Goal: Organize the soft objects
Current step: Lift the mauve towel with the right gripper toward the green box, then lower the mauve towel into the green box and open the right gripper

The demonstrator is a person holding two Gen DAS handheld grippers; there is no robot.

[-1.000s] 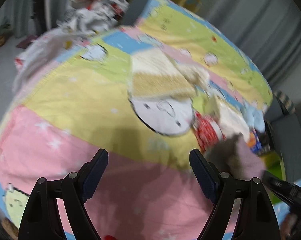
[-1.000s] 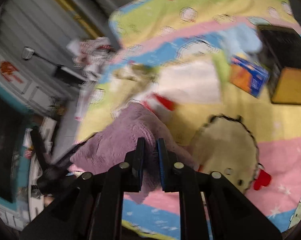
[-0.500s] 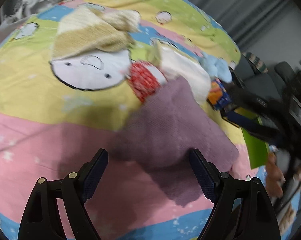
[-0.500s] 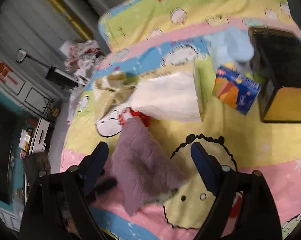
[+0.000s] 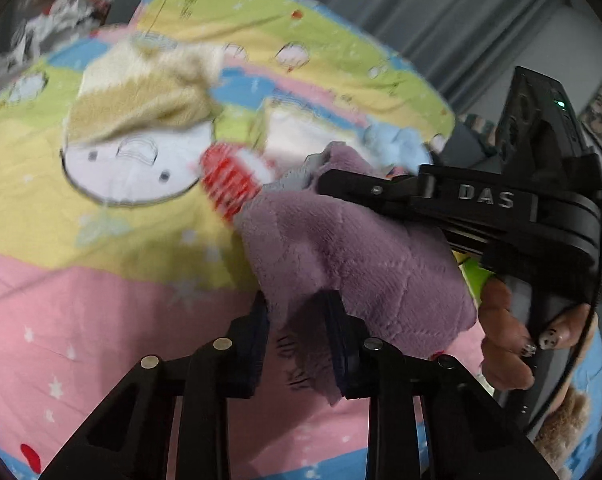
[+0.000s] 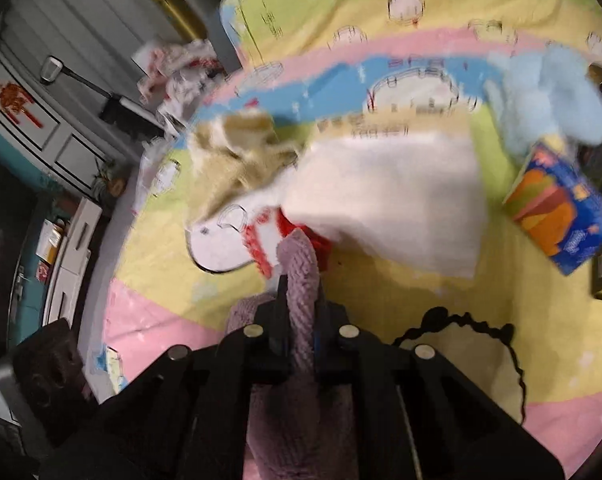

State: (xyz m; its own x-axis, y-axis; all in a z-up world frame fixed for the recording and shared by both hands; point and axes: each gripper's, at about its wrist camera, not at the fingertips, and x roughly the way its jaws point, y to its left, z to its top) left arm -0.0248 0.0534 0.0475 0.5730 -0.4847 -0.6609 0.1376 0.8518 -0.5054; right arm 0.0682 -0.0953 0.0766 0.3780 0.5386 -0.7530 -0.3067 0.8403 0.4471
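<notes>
**Both grippers clamped on the purple plush cloth above the cartoon bedspread**

Left wrist view: the left gripper (image 5: 297, 320) has its two jaws drawn in on a lower corner of the purple plush cloth (image 5: 353, 256), the fabric pinched between them and hanging a little below. The cloth is lifted off the bedspread (image 5: 101, 300), a patchwork of pink, yellow, green and blue bands with cartoon faces. The right gripper (image 5: 333, 178) reaches in from the right side of the cloth and meets its upper edge; its body is marked "DAS", and the person's right hand (image 5: 509, 340) wraps the handle below it. Beyond the cloth lie a red-and-white striped item (image 5: 229, 184), touching the cloth's far edge, a beige towel (image 5: 141, 100) farther off to the left, a white towel (image 5: 297, 136) just behind, and a light blue fluffy cloth (image 5: 397, 144) behind the right gripper.

Right wrist view: the right gripper (image 6: 301, 304) has its jaws nearly together on a fold of the purple cloth (image 6: 301, 268), which rises between them and trails back under the gripper. Just past the fold sit the striped item (image 6: 261, 240) and the white towel (image 6: 397, 200); the beige towel (image 6: 237, 152) is left of the white one. The blue fluffy cloth (image 6: 549, 96) and an orange-and-blue box (image 6: 561, 220) lie well to the cloth's right. The picture is motion-blurred.
</notes>
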